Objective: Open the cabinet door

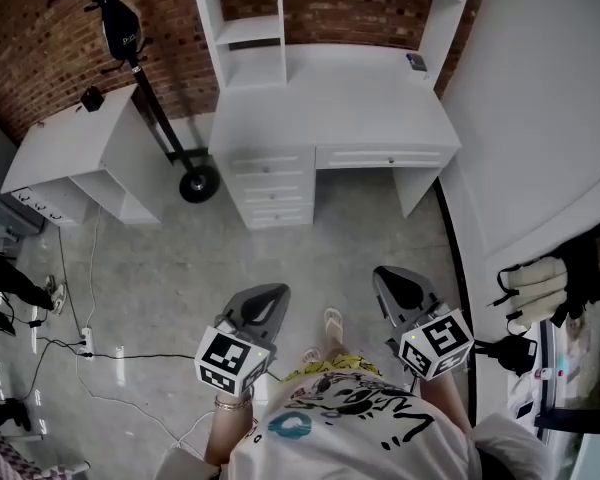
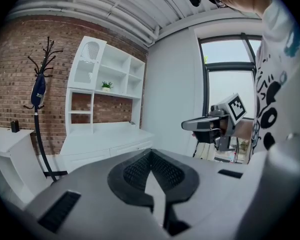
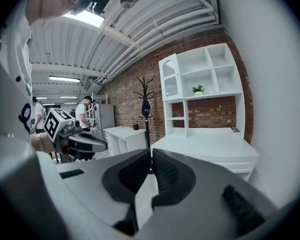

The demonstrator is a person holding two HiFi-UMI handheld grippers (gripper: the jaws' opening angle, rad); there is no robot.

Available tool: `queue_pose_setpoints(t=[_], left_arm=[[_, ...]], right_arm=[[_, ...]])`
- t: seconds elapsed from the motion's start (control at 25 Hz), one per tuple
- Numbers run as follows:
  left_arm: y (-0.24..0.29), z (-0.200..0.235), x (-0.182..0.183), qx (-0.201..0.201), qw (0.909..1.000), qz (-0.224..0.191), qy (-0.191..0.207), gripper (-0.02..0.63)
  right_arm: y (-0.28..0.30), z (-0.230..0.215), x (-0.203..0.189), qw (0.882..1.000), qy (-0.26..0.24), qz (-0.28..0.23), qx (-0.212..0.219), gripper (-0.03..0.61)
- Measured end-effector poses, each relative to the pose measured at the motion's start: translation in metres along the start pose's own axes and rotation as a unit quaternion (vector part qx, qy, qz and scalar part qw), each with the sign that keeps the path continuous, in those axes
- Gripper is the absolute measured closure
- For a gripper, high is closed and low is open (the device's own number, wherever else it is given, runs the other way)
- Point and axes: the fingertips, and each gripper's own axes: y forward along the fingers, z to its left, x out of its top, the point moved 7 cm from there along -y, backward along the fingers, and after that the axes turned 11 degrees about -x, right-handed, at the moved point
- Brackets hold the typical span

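Note:
The white desk (image 1: 330, 103) with its shelf hutch stands against the brick wall, far across the floor from me. The hutch's upper-left compartment has a closed cabinet door (image 2: 87, 59) with an arched panel, also in the right gripper view as the cabinet door (image 3: 171, 79). My left gripper (image 1: 265, 303) and right gripper (image 1: 395, 283) hang side by side close to my body, both pointing toward the desk. The left gripper (image 2: 150, 154) is shut with nothing in it. The right gripper (image 3: 151, 151) is shut and holds nothing.
A black coat stand (image 1: 130, 48) with a wheeled base stands left of the desk, beside a low white side cabinet (image 1: 75, 158). Cables and a power strip (image 1: 85, 343) lie on the floor at left. A white wall (image 1: 540, 118) runs along the right. A person (image 3: 82, 111) stands far back.

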Motion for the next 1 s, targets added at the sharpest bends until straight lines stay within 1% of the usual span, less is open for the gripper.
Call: queue_pose_setpoints(t=[0.12,0.32,0.68,0.84,1.0], left_arm=[[0.009,0.011,0.005,0.002,1.0000,0.003,-0.002,0.600],[0.029,0.036,0.018,0.006,1.0000,0.006,0.002,0.600],[0.078,0.075,0.059,0.015,0.9996,-0.006,0.022,0.600],[0.093,0.087,0.071,0.027,0.9994,-0.009,0.022,0.600],[0.109,0.097,0.077,0.039,0.9990,-0.012,0.018,0.600]], right_arm=[[0.013,-0.004,0.003,1.000,0.003,0.004,0.013,0.549],[0.041,-0.021,0.014,1.000,0.003,-0.001,0.024,0.549],[0.095,-0.064,0.037,0.999,-0.004,-0.017,0.047,0.549],[0.114,-0.077,0.049,0.998,-0.007,-0.021,0.064,0.549],[0.132,-0.092,0.053,0.996,-0.014,-0.019,0.084,0.549]])
